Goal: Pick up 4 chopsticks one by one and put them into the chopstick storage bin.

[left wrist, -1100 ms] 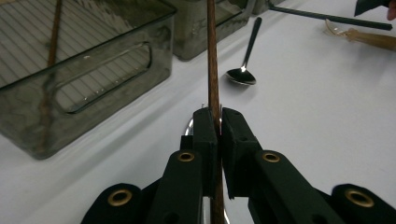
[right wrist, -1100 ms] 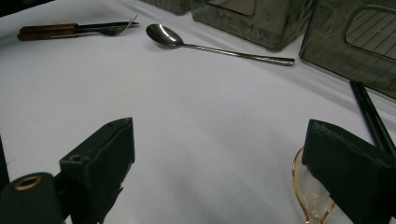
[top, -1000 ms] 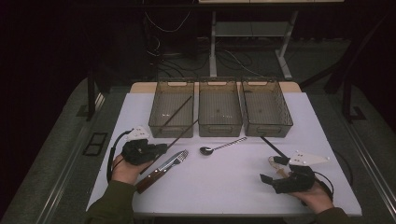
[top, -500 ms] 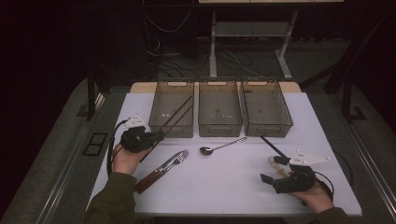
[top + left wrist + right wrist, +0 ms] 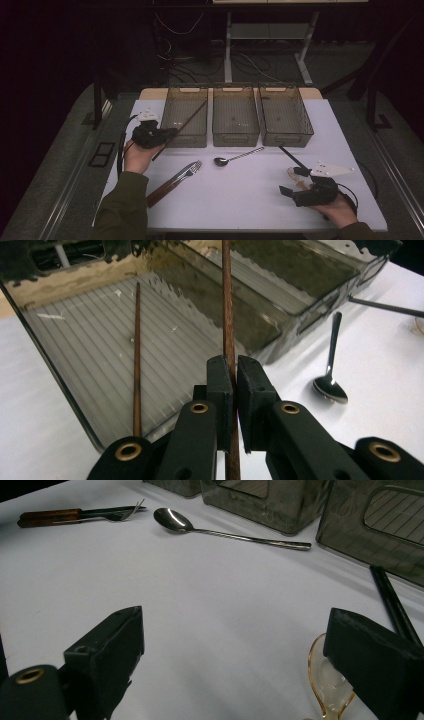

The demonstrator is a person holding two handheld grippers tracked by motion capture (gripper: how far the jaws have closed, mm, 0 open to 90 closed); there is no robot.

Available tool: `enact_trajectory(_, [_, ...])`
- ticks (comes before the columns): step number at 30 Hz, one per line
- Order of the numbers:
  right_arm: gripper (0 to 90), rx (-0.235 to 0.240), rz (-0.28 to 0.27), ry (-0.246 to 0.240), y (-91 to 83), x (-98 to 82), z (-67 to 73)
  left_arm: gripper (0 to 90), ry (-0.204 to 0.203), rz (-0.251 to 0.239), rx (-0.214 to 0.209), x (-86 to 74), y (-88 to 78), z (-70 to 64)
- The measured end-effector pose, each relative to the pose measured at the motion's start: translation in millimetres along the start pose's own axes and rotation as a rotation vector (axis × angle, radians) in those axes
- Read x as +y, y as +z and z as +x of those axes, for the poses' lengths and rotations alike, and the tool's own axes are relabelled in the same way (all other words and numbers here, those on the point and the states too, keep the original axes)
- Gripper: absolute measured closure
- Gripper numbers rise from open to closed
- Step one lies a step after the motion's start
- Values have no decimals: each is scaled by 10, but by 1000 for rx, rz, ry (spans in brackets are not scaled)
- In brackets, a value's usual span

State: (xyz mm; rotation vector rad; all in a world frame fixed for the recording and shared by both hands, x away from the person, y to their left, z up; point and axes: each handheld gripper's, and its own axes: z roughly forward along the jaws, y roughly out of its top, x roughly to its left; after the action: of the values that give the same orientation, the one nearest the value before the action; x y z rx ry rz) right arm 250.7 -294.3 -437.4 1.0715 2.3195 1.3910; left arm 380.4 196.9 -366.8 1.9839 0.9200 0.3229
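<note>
Between the pads of the left claw (image 5: 234, 390) sat a brown chopstick (image 5: 228, 300), pinched tight and slanting up over the front rim of the left-hand bin (image 5: 186, 116), toward one o'clock in the high view. Inside that bin lay a second chopstick (image 5: 137, 355) along the ribbed floor. Out at four o'clock from the grip, a metal spoon (image 5: 235, 157) rested on the white desk (image 5: 240, 200), with a fork and knife (image 5: 177, 178) just below. Far over at the lower right, the right claw (image 5: 292, 182) gaped wide and empty beside an amber spoon (image 5: 327, 680) and a black chopstick (image 5: 390, 600).
</note>
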Motion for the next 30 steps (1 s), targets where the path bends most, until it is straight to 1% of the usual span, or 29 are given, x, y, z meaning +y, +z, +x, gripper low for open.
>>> enact_trajectory(1, [96,0,0,0,1,0,-1,843,6,0,3,29,7,12])
enact_trajectory(2, [96,0,0,-1,0,1,0,843,1,0,4,56,15,18])
enact_trajectory(4, [96,0,-3,0,-2,1,4,843,7,6,9,116,33,42])
enact_trajectory(6, [96,0,-4,-3,-3,0,4,843,2,6,12,174,52,64])
enact_trajectory(11, [96,1,-4,-1,-2,2,6,843,5,28,36,334,119,125])
enact_trajectory(12, [96,1,-4,-2,-2,2,7,842,-2,23,36,364,136,134])
enact_trajectory(14, [96,1,-7,-3,-5,1,7,843,0,22,42,429,171,151])
enact_trajectory(18, [96,1,-6,1,-2,-1,-4,842,33,36,53,533,270,199])
enact_trajectory(20, [96,2,-7,0,-3,-1,-3,842,28,35,59,562,330,240])
enact_trajectory(21, [96,2,-7,-1,-5,0,-3,843,17,28,61,569,365,257])
enact_trajectory(26, [96,4,-10,2,-8,0,-1,842,16,50,85,579,519,346])
enact_trajectory(28, [96,6,-12,1,-10,1,0,843,10,56,94,578,558,385])
enact_trajectory(30, [96,7,-10,1,-9,0,-2,843,-3,49,103,571,593,418])
